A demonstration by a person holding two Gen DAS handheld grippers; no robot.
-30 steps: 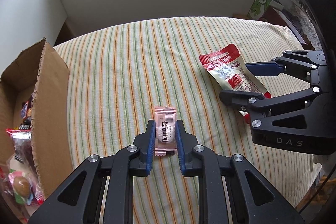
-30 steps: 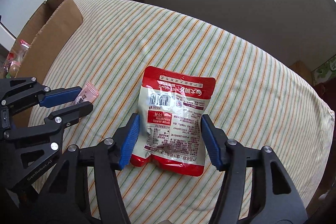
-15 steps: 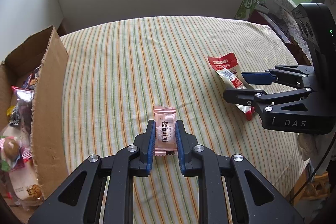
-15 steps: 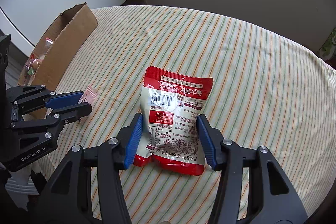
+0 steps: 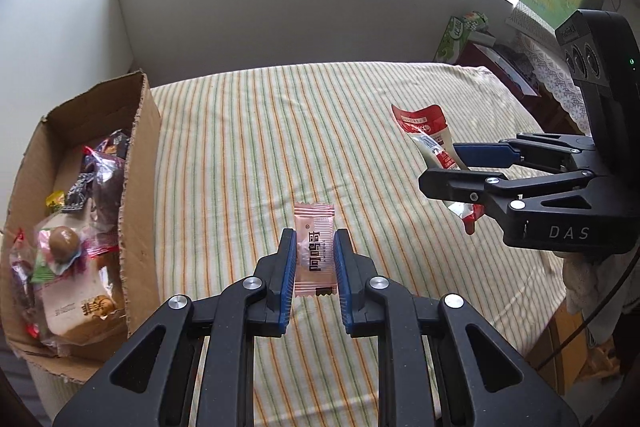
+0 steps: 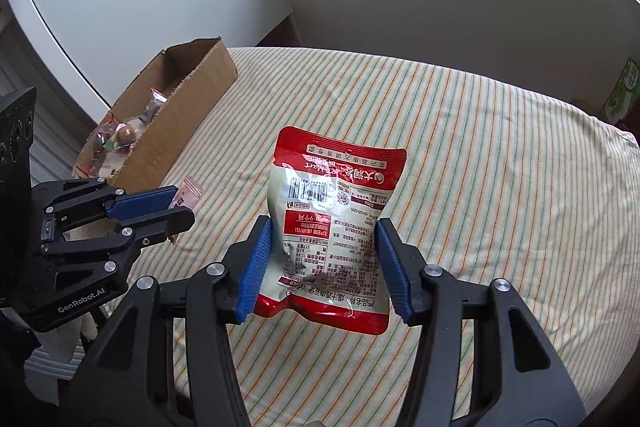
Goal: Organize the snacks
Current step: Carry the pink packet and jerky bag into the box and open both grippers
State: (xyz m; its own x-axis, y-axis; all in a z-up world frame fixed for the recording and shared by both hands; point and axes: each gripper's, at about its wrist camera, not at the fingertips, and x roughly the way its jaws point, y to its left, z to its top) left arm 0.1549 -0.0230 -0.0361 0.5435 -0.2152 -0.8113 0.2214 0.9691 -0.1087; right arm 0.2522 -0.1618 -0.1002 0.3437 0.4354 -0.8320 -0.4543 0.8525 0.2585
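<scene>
Snacks: both in hand, off the striped cloth. Left gripper [image 5: 315, 267] fingers nearly closed, pinching a small pink sachet [image 5: 314, 249] by its long edges. Right gripper [image 6: 326, 265] fingers about half open, clamped on the sides of a red-and-white pouch [image 6: 334, 227]; they have just closed in a bit further with the pouch between them. Box [image 5: 140, 163] sits at the left edge of the tabletop [image 5: 248, 131], already holding a pile of wrapped snacks. Risks, my read: the pouch is soft and held only by its lower half, so the top can flop or the film slide out on a quick swing. The sachet is thin and slick and could twist or slip free. Both grippers head for the same box, so they could clash over it. The near wall stands tall, so a low approach could snag the pouch on it.
</scene>
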